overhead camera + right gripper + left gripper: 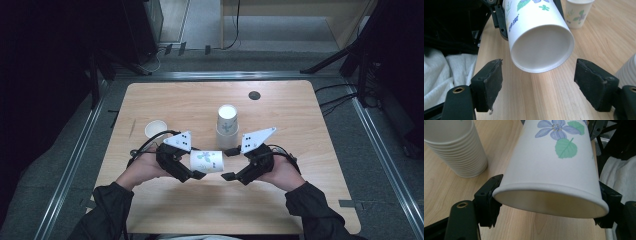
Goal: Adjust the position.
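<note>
Paper cup on its side – pinched by left gripper; right gripper spread, jaws apart at cup's base.

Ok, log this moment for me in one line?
left tongs: shut on flowered cup, held sideways above table | right tongs: open, clear of cup base | cup stack: upright behind | single cup: upright, left

cups and grippers over the wooden table

flower-printed paper cup lies sideways between left gripper and right gripper; tall stack of paper cups behind it, single paper cup behind-left.
</note>
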